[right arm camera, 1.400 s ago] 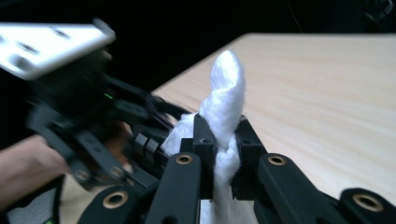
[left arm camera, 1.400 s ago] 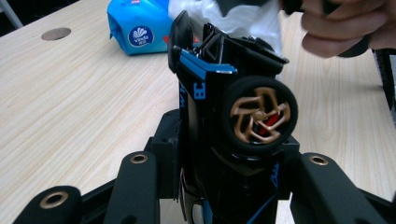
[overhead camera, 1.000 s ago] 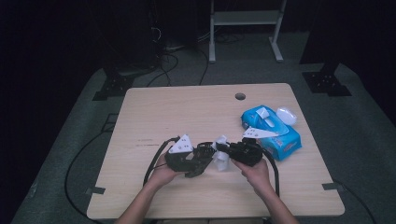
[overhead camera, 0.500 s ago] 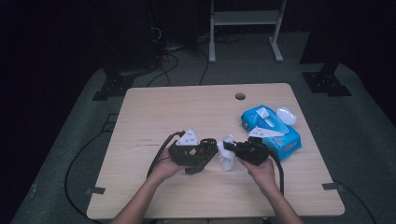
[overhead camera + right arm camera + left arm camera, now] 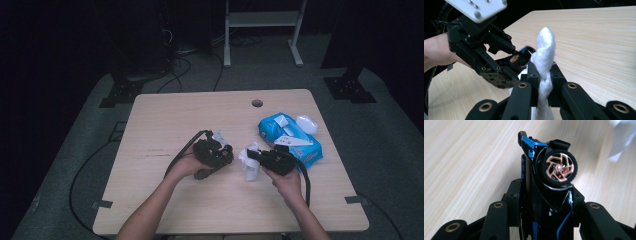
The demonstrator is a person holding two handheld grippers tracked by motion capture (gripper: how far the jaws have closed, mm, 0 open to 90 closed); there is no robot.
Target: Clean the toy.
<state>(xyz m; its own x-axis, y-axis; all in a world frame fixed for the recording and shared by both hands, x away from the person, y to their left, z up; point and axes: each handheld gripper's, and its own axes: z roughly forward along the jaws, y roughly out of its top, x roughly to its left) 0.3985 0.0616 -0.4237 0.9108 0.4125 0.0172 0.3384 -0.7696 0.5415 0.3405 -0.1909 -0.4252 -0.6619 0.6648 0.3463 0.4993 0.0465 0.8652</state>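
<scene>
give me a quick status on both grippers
Left gripper shut on toy car. Right gripper shut on white wipe. Wipes pack off right, nothing blocking.

Left claw (image 5: 227,154): held near the bench's (image 5: 165,120) middle, dark object in its grip, too small to identify.
Right claw (image 5: 251,156): just beside the left claw, clamped on a white wipe (image 5: 248,161).
Blue wipe pack (image 5: 290,136): right side, white tissue (image 5: 306,124) beside it.

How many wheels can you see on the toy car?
1: a black wheel with a copper-coloured rim, near the upper end of the toy car clamped in the left gripper, seen in the left gripper view. Its other wheels may be hidden behind the body and the jaws.
</scene>
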